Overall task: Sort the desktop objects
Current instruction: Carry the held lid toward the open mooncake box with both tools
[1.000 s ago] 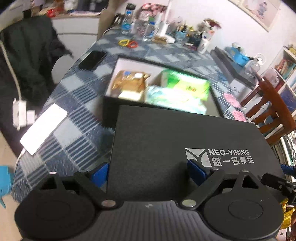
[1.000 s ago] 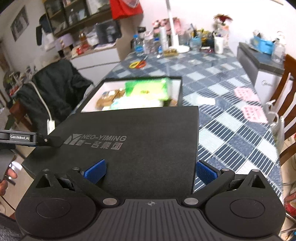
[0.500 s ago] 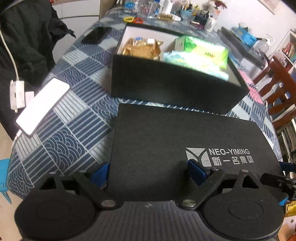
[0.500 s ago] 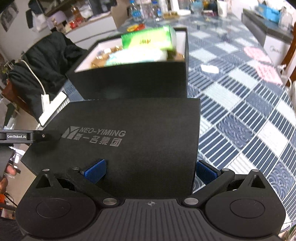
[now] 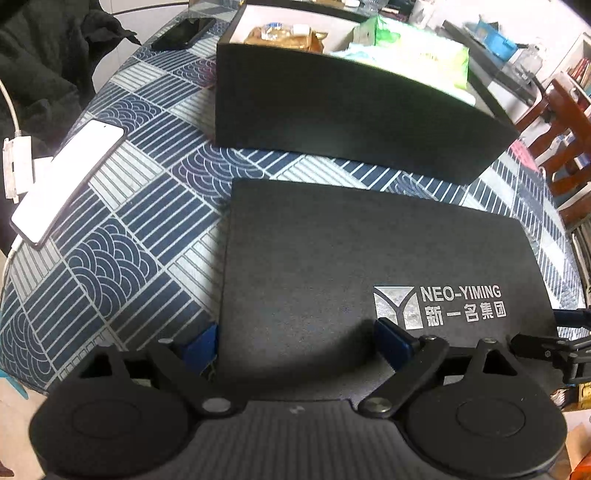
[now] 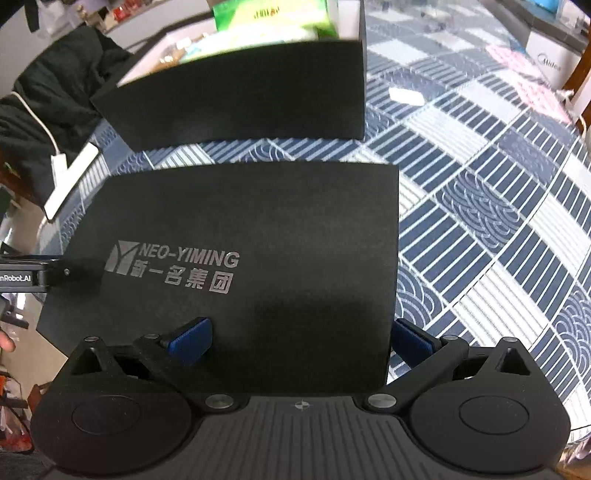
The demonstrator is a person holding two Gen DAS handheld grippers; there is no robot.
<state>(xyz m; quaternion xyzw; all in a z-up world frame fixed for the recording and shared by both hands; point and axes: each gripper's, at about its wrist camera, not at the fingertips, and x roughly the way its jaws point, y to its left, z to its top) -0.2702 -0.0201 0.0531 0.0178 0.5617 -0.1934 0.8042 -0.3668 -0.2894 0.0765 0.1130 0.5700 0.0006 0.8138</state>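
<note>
Blue-and-white patterned tablecloth [image 5: 122, 236] covers the table. Open black rectangular cardboard box [image 5: 343, 110] sits ahead, holding a green tissue pack [image 6: 273, 16] and a brown snack bag [image 5: 284, 35]; its near wall blocks most of the contents. Flat black box lid [image 5: 369, 266], printed "NEO-YIMING" plus Chinese characters, lies in front, apart from the box. My left gripper [image 5: 295, 339] and right gripper [image 6: 299, 338] both clamp its near edge. White phone [image 5: 66, 181] left, dark phone [image 5: 183, 33] beyond. "Midea" on a white appliance [image 6: 550, 64].
</note>
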